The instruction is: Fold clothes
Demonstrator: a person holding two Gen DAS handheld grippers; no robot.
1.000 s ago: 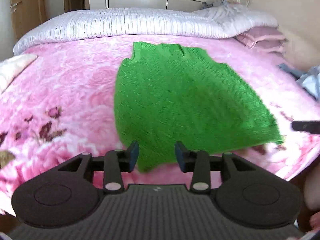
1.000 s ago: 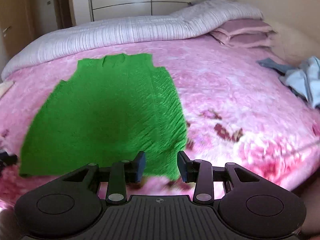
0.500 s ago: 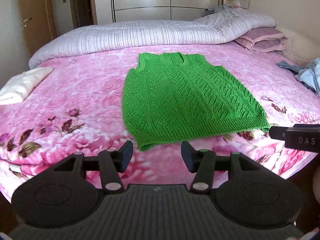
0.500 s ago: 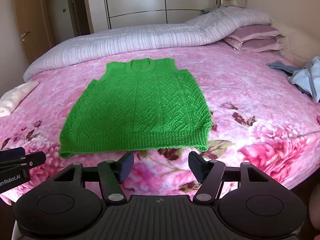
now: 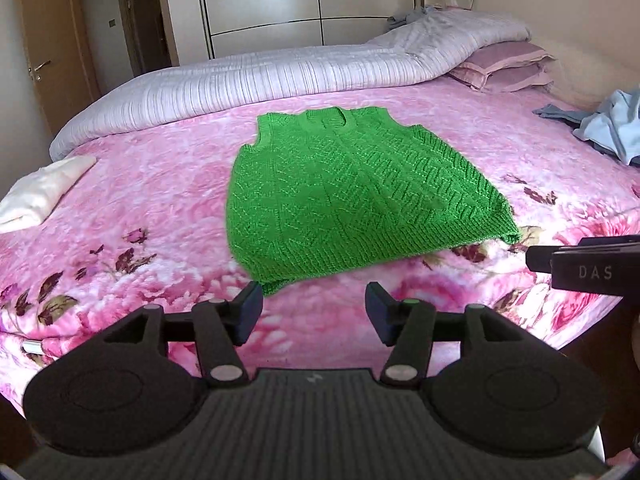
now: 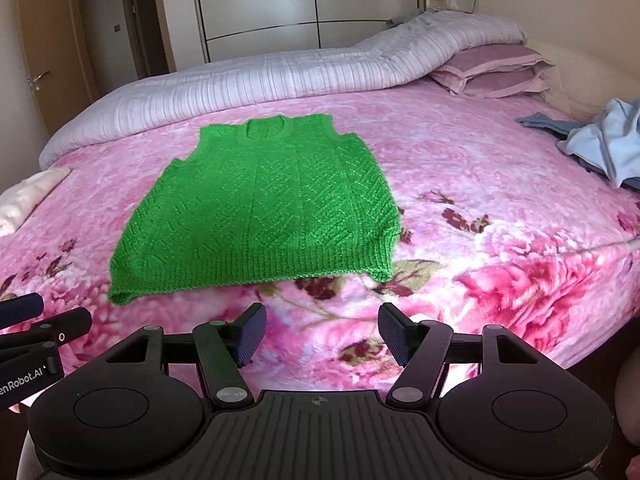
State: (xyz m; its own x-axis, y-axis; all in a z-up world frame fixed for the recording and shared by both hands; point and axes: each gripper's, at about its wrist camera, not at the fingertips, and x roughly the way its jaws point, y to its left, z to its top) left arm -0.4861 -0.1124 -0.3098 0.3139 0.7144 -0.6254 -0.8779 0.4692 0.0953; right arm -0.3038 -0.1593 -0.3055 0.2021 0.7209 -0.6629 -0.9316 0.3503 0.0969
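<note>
A green knitted sleeveless vest (image 5: 344,196) lies spread flat on the pink floral bed cover (image 5: 152,184), neckline toward the far side, hem toward me. It also shows in the right wrist view (image 6: 264,208). My left gripper (image 5: 314,312) is open and empty, just short of the hem's left corner. My right gripper (image 6: 320,334) is open and empty, above the cover a little in front of the hem's right part. Each gripper shows at the edge of the other's view.
A striped rolled duvet (image 5: 280,76) runs along the far side of the bed. Purple pillows (image 5: 504,66) lie at the far right. A pile of light blue clothes (image 6: 600,140) sits at the right. A cream folded item (image 5: 40,192) lies at the left. The bed's near edge is below the grippers.
Both grippers have let go of the vest's hem, opened wider and drawn back toward me. The vest has settled flat on the cover.
</note>
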